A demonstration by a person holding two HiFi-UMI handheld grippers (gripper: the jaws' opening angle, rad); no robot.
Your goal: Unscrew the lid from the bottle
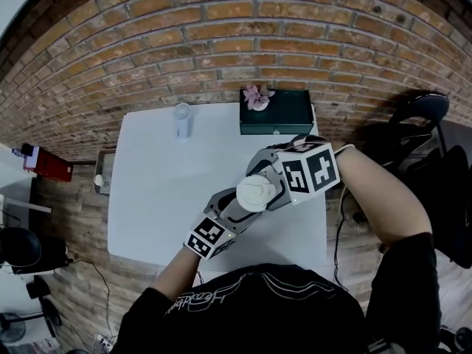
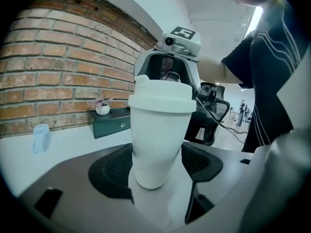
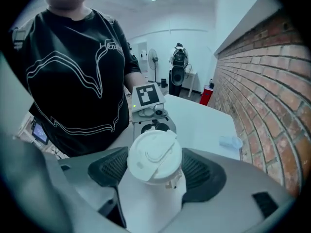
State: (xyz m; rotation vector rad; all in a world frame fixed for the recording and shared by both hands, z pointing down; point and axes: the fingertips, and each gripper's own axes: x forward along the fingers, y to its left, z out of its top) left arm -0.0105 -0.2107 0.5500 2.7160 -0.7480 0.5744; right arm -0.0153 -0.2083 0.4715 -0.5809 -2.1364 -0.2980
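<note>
A white bottle [image 2: 156, 144] with a white flip-top lid [image 1: 256, 192] is held up over the white table [image 1: 158, 198]. My left gripper [image 1: 242, 205] comes from below left and is shut on the bottle's lower body, with its black pads [image 2: 114, 166] against both sides. My right gripper [image 1: 270, 183] reaches in from the right and is shut on the lid [image 3: 154, 154], a ribbed pad [image 3: 199, 171] on each side of it. The bottle stands upright between the two grippers, and the lid sits on its neck.
A dark green box [image 1: 276, 113] with a small pink flower pot [image 1: 258, 96] stands at the table's far edge, by the brick wall. A small clear cup [image 1: 182, 119] is at the far left of the table. A black office chair [image 1: 417, 113] stands to the right.
</note>
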